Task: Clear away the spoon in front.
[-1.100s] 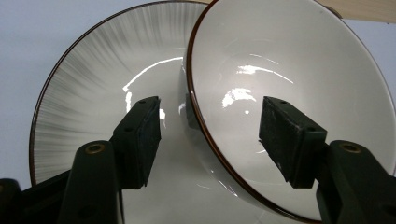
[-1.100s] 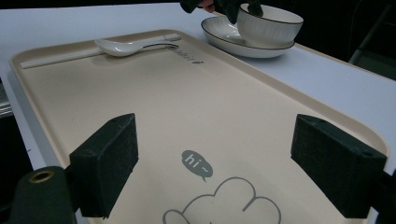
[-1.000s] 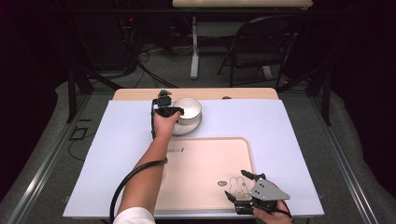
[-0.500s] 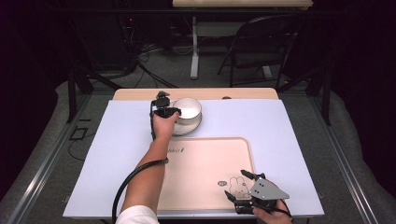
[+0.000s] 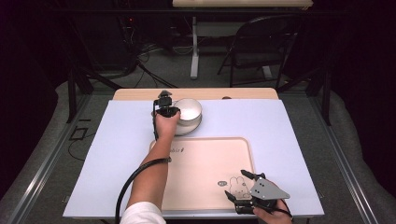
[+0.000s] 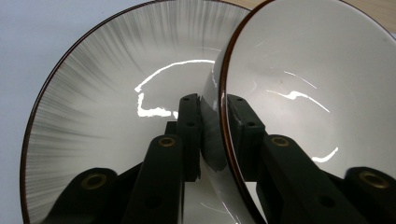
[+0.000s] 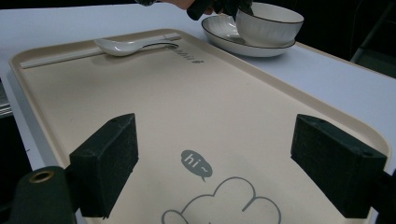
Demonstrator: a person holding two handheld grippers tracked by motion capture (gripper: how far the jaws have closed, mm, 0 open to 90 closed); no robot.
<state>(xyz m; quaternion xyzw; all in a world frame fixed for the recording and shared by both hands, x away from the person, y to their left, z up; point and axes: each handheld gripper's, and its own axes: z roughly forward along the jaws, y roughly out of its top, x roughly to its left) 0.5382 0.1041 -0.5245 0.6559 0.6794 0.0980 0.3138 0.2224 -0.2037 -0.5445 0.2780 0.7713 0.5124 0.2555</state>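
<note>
A white bowl [image 5: 190,110] with a dark rim stands in a grey-streaked plate [image 5: 187,129] at the back of the table. My left gripper [image 5: 164,101] is at the bowl's left edge. Its jaws have just been closing. In the left gripper view the left gripper [image 6: 215,109] pinches the wall of the bowl [image 6: 317,70], one pad inside and one outside, above the plate [image 6: 102,93]. My right gripper [image 5: 235,183] stands open over the near right part of the beige tray [image 5: 201,158]. Nothing is between the pads of the right gripper [image 7: 229,158].
A white spoon [image 7: 126,46] and a pale stick lie along the far left edge of the tray [image 7: 187,93], near the plate [image 7: 233,43] and bowl [image 7: 268,25]. A rabbit drawing marks the tray's near end. A pale blue mat [image 5: 289,126] covers the table; a folding chair [image 5: 261,51] stands beyond.
</note>
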